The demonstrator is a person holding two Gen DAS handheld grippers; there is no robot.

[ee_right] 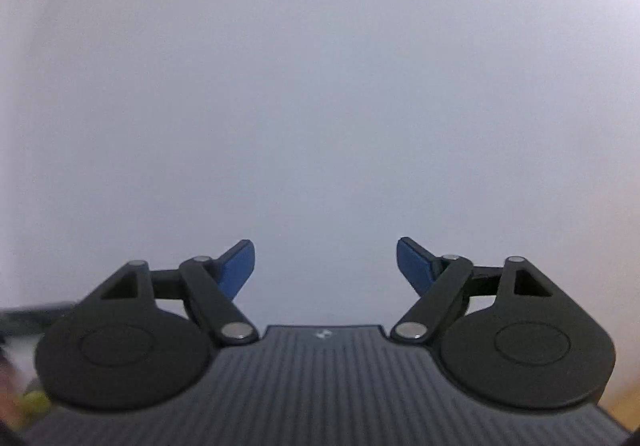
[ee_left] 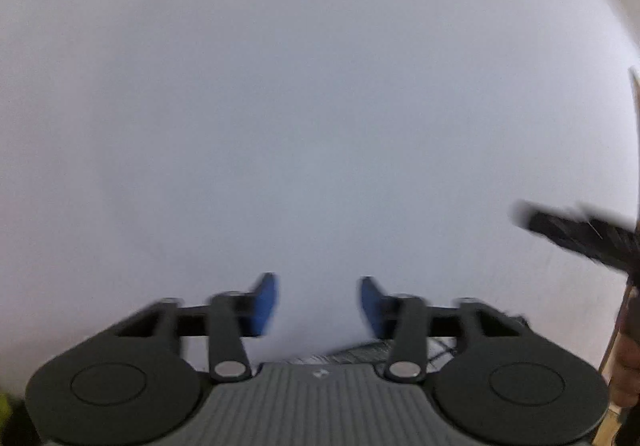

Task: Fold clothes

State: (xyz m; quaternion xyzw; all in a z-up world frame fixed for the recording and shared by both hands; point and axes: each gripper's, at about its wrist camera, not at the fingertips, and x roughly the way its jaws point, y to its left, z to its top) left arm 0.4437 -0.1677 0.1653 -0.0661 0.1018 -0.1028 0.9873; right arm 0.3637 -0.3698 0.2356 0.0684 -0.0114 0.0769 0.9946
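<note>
My left gripper (ee_left: pixel 319 304) has its blue pads spread over a smooth white surface (ee_left: pixel 300 106); ribbed grey fabric (ee_left: pixel 360 352) peeks just beneath it. My right gripper (ee_right: pixel 325 266) gapes wider, holding nothing. A blurred dark object (ee_left: pixel 580 234) juts in far right.

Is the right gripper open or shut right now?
Open. The right gripper shows a wide gap between its blue fingertips, with nothing held between them.
</note>
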